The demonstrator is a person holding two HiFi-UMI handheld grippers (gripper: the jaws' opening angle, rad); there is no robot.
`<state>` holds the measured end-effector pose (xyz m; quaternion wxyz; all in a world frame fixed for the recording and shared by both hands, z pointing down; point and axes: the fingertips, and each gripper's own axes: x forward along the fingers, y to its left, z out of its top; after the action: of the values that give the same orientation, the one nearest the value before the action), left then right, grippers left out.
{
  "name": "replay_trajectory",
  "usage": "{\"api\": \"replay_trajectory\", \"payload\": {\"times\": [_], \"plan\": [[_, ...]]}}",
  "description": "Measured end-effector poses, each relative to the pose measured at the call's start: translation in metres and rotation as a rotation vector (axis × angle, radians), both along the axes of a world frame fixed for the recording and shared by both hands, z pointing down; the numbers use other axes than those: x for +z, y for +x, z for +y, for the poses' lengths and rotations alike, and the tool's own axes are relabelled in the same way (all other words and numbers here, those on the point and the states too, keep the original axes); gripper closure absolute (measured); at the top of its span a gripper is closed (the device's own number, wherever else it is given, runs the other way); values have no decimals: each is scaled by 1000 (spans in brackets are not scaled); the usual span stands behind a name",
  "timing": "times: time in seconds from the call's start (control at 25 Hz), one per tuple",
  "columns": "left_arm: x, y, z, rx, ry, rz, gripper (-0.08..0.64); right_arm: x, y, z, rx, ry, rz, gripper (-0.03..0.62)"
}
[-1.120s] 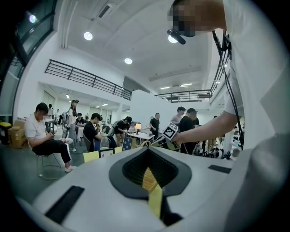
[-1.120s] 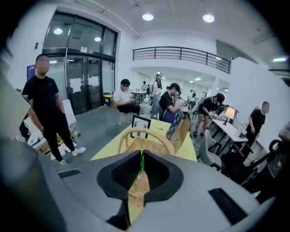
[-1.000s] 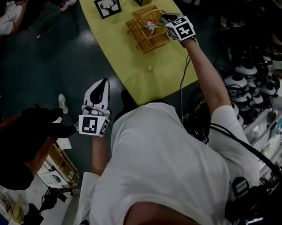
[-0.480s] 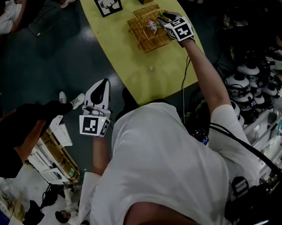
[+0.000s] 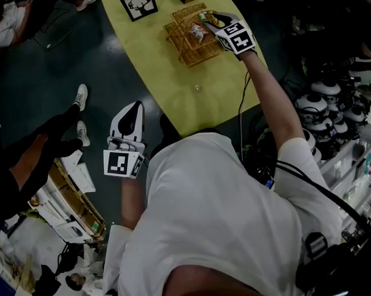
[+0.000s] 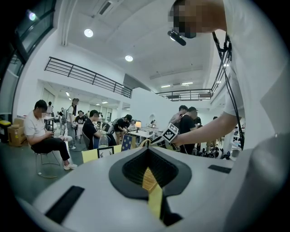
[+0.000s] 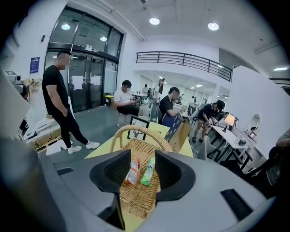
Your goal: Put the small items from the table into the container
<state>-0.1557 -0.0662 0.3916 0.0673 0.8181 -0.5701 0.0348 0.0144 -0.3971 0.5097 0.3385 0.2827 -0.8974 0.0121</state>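
The right gripper (image 5: pixel 209 19) is hovering over the wicker basket (image 5: pixel 179 40), its jaws opening with nothing pressed between them. A green packet (image 7: pixel 148 171) and an orange-white packet (image 7: pixel 132 171) are lying inside. One small item (image 5: pixel 198 88), too tiny to identify, is sitting on the yellow table (image 5: pixel 155 67) at six o'clock from the basket. It is lying nearer this gripper than the left gripper (image 5: pixel 134 109), which is hanging off the table, jaws together and empty.

The head view is looking steeply down; the right gripper view is sharing the basket (image 7: pixel 138 197), close ahead.
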Motion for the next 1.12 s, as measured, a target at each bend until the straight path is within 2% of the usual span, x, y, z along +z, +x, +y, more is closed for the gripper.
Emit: {"api": "replay_trajectory", "payload": {"times": [0.56, 0.76, 1.12], "plan": [[-3, 10, -3, 26, 28, -1, 552, 13, 20, 25, -10, -70, -17, 422], [-3, 17, -3, 39, 34, -18, 552, 20, 16, 51, -64, -118, -55, 423], [-4, 23, 2, 47, 38, -5, 552, 54, 13, 111, -165, -217, -54, 423]]}}
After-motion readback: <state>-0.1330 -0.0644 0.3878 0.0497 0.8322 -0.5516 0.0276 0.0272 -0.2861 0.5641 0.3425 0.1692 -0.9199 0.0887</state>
